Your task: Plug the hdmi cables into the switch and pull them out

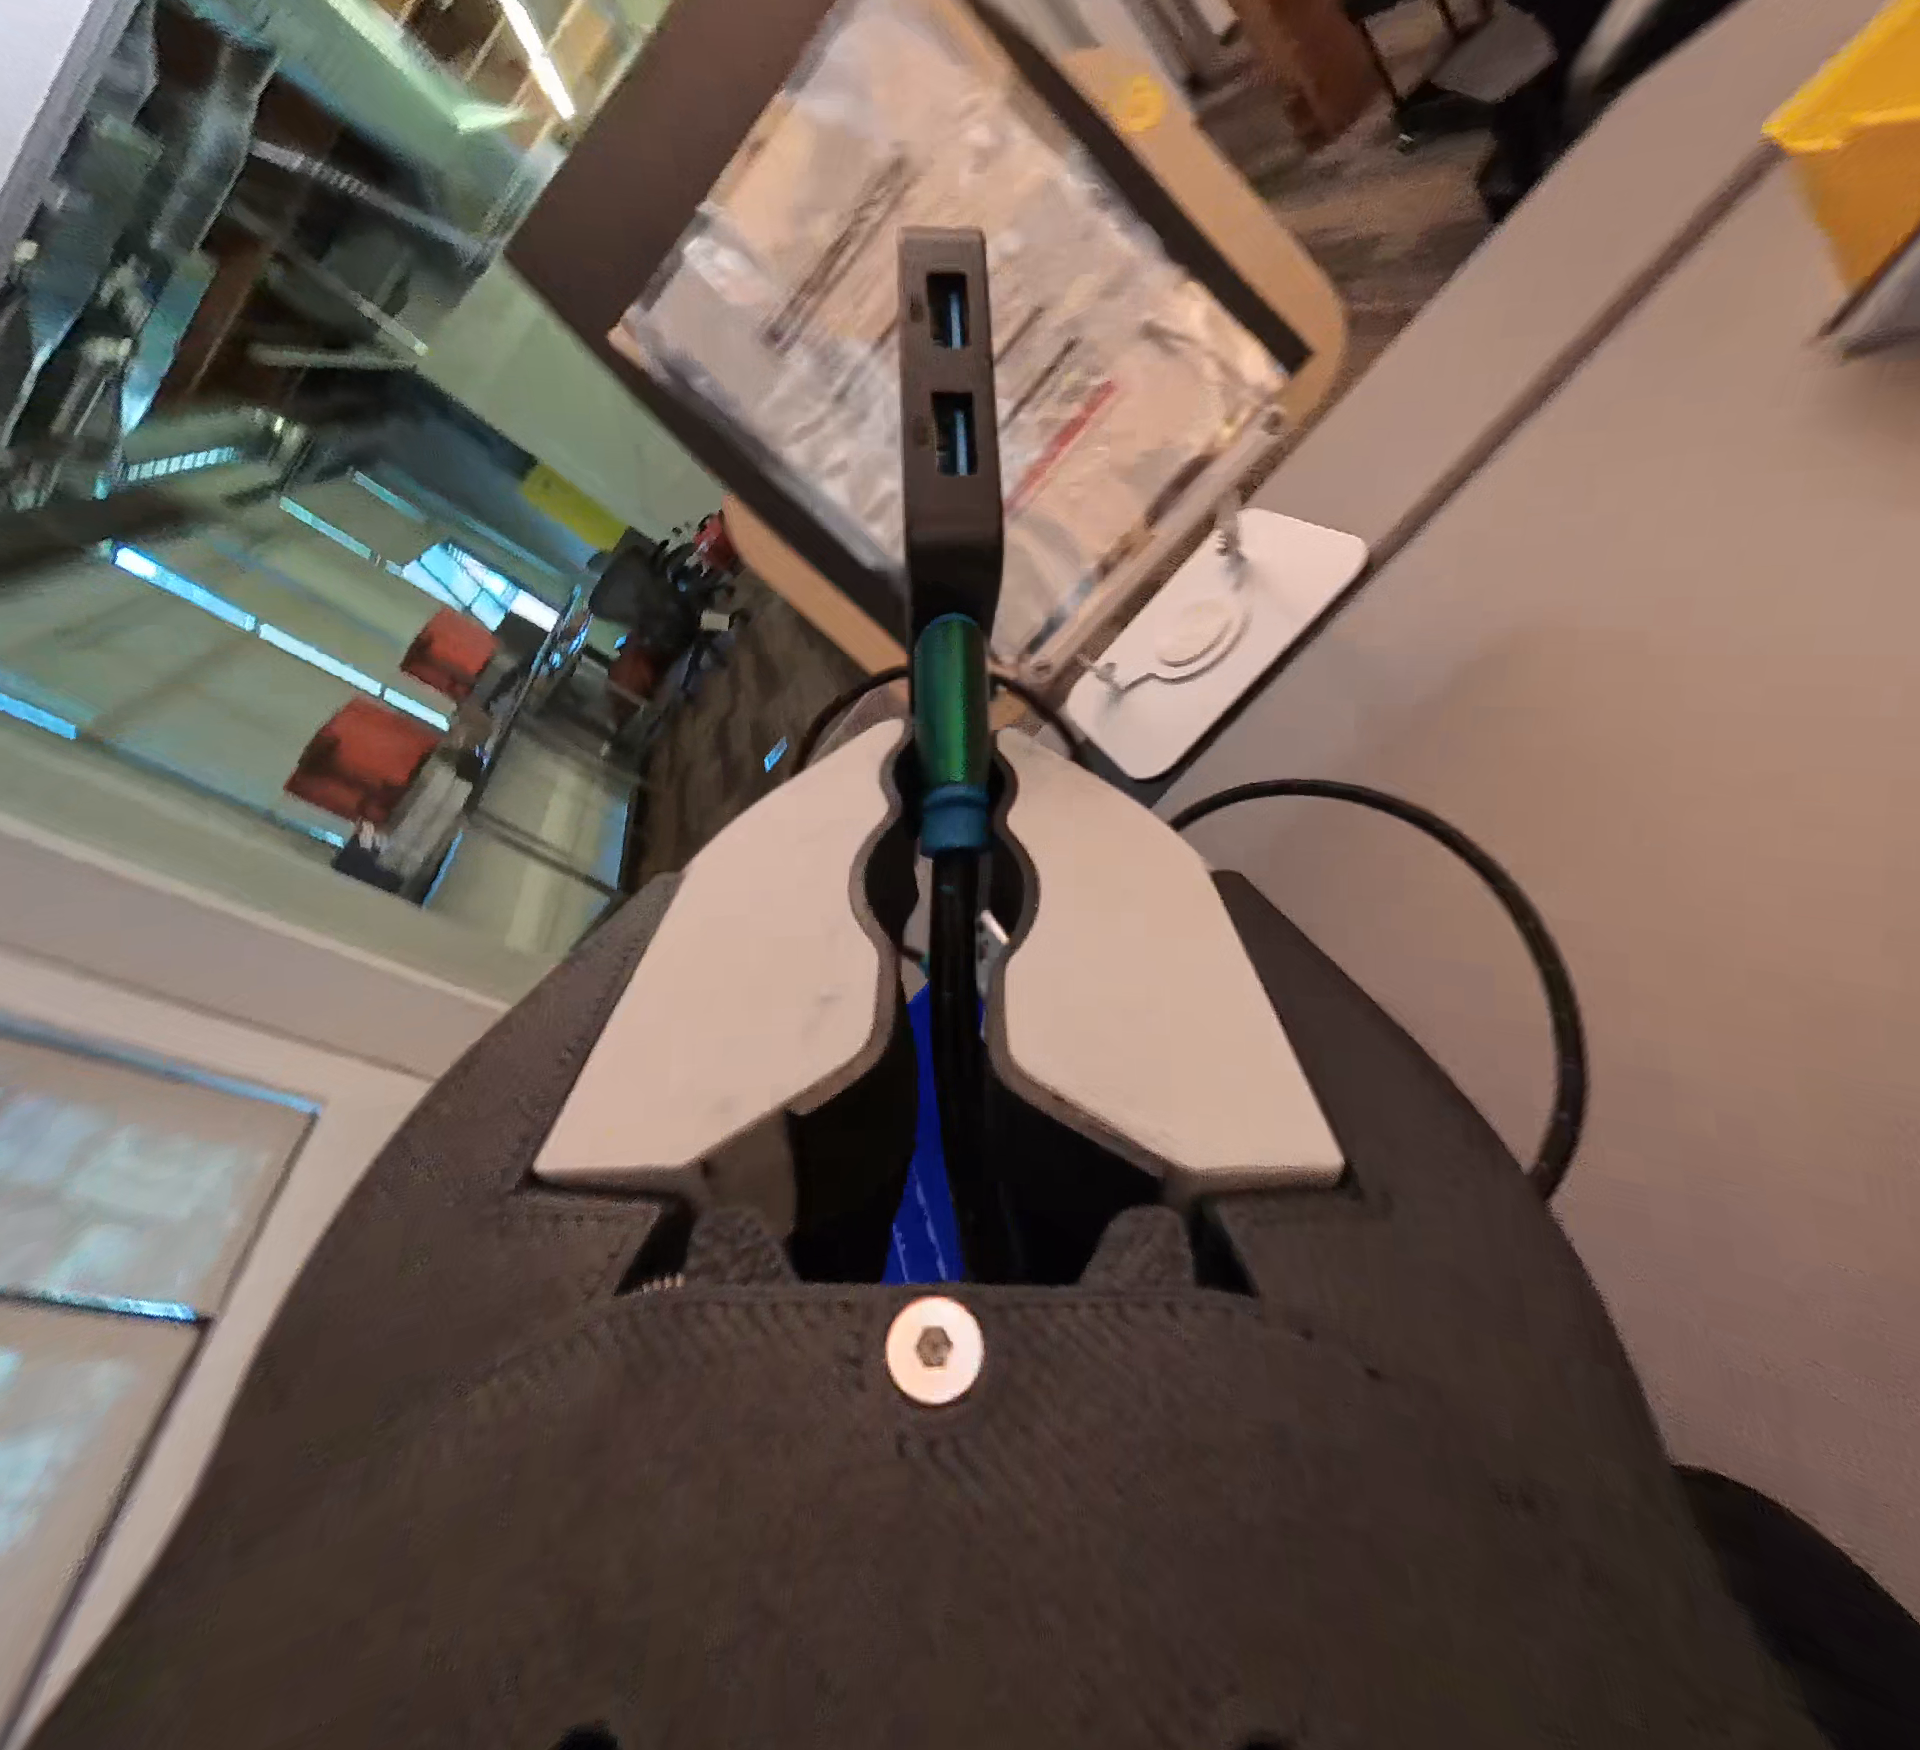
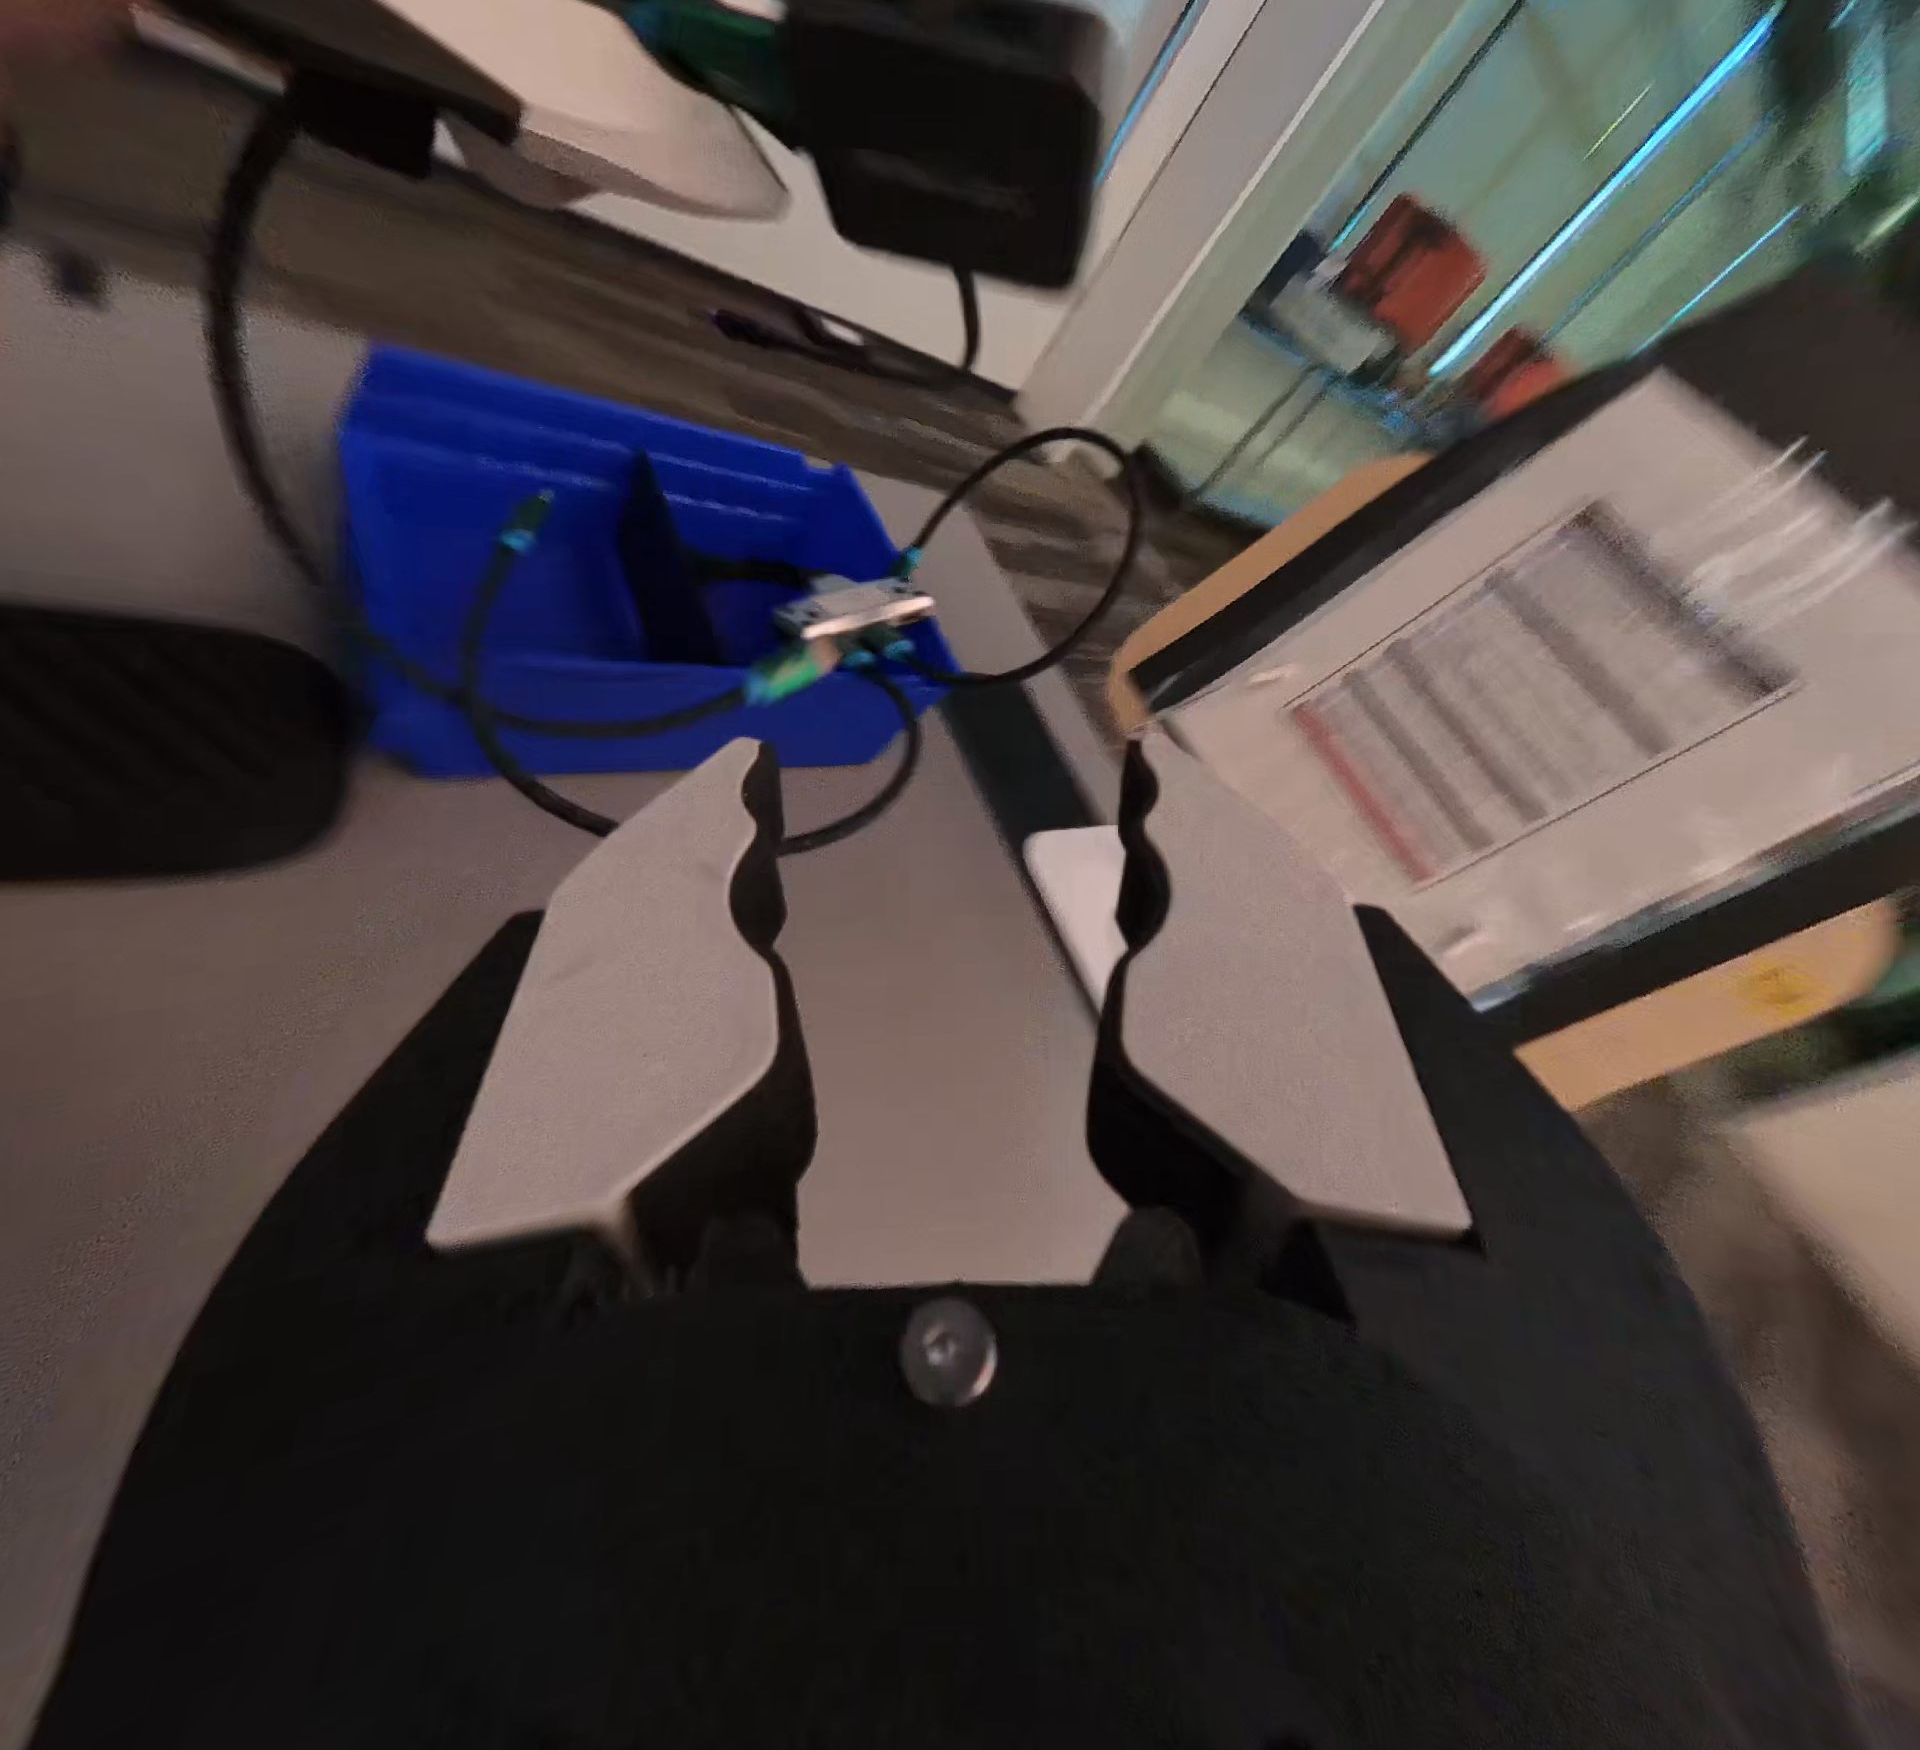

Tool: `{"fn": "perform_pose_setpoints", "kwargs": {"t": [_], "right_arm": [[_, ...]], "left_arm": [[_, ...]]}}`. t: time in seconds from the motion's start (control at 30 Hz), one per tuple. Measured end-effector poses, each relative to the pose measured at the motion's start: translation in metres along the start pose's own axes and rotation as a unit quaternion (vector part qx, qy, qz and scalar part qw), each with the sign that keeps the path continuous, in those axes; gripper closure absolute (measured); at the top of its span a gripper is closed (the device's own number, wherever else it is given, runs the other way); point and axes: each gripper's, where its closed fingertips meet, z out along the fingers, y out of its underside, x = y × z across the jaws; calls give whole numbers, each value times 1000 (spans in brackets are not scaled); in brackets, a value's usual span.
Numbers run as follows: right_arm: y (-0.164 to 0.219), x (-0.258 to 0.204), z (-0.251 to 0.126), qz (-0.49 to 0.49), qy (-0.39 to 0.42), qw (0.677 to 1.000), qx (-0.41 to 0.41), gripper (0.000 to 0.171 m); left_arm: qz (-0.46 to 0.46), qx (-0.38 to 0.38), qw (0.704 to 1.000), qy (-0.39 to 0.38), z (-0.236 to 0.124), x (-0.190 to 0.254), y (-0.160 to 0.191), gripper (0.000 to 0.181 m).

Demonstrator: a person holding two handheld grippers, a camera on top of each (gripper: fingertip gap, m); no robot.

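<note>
My left gripper (image 1: 948, 750) is shut on the green plug (image 1: 948, 692) of a black cable. The plug sits in the end of a dark grey switch (image 1: 951, 453), which hangs in the air ahead of the fingers with two open ports facing me. In the right wrist view the same switch (image 2: 940, 121) and green plug (image 2: 717, 38) show blurred at the top. My right gripper (image 2: 945, 765) is open and empty above the grey table. Ahead of it, a silver adapter (image 2: 854, 614) with green-ended cables lies on the rim of a blue bin (image 2: 540, 578).
A board with plastic-wrapped paper (image 1: 1091, 173) stands behind the switch, on a white base plate (image 1: 1226, 651). A yellow bin (image 1: 1860, 142) sits at the far right. Black cable loops (image 2: 1081, 557) trail from the blue bin. A black rounded pad (image 2: 145, 744) lies at the left.
</note>
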Motion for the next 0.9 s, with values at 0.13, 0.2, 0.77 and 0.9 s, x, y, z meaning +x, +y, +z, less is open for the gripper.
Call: {"fn": "perform_pose_setpoints", "kwargs": {"t": [0.13, 0.2, 0.77, 0.9], "right_arm": [[-18, -8, -7, -231, 128, 964, 19, 108], [-24, -12, -12, -300, 157, 940, 39, 108], [32, -8, -20, -430, 73, 900, 1, 157], [28, 15, -33, -489, 161, 857, 19, 157]], "left_arm": [[65, 10, 996, 61, 8, 55, -24, 172], [99, 8, 992, 74, 12, 75, -29, 173], [125, 108, 971, 175, 20, 129, -47, 146], [-36, 254, 925, 280, -16, 104, -73, 135]]}}
